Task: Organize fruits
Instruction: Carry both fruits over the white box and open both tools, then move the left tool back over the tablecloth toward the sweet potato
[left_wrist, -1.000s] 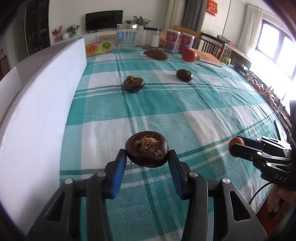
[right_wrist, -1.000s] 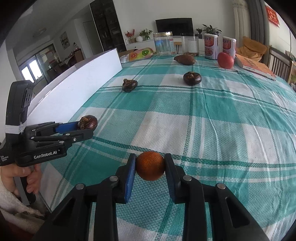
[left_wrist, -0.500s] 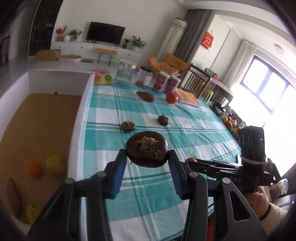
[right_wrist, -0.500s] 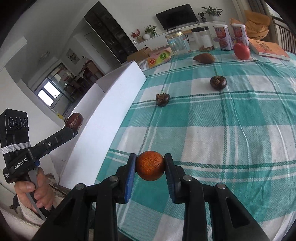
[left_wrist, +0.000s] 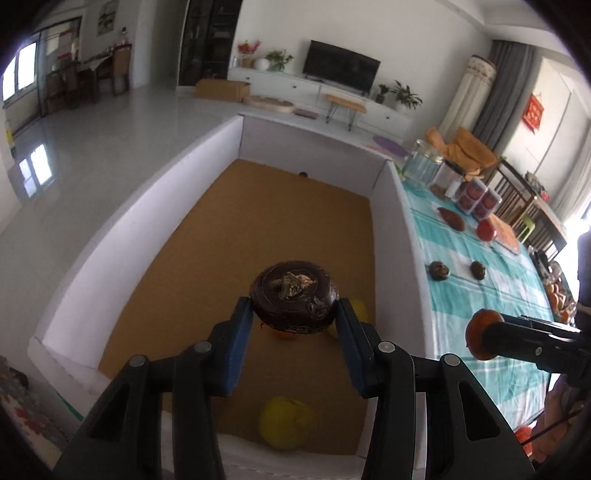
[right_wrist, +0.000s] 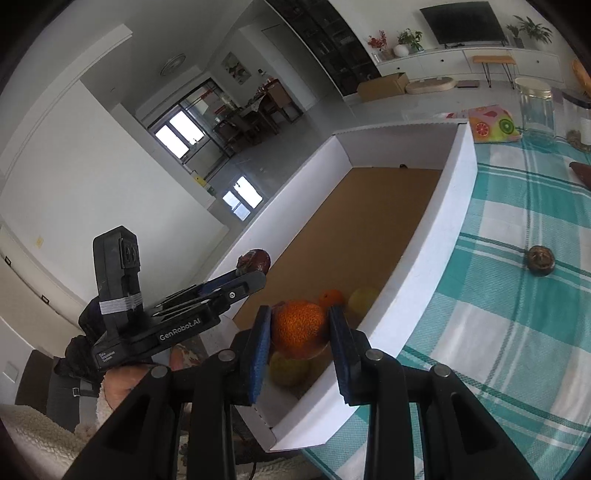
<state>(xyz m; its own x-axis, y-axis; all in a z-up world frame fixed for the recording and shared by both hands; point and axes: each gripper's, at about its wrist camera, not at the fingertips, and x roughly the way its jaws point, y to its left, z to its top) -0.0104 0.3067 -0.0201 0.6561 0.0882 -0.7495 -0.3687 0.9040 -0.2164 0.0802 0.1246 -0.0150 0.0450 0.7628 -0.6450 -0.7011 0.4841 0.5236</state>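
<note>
3 dark mangosteens (left_wrist: 293, 297), 2 oranges (right_wrist: 298, 329), 2 yellow fruits (left_wrist: 286, 427), 1 tomato (left_wrist: 485, 230), 1 box (left_wrist: 140, 206).

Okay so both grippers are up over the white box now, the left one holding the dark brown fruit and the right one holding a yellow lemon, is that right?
Not quite. The right gripper holds an orange fruit, not a yellow lemon; the right wrist view shows it clamped between the blue pads. The rest stands: the left gripper holds the dark brown fruit, and both are over the white box.

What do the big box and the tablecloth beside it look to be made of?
Box: likely cardboard, with matte white walls, a plain brown floor and a perforated corner edge. Tablecloth: seemingly woven fabric, with a teal and white check and visible weave texture; the fibre cannot be told.
</note>
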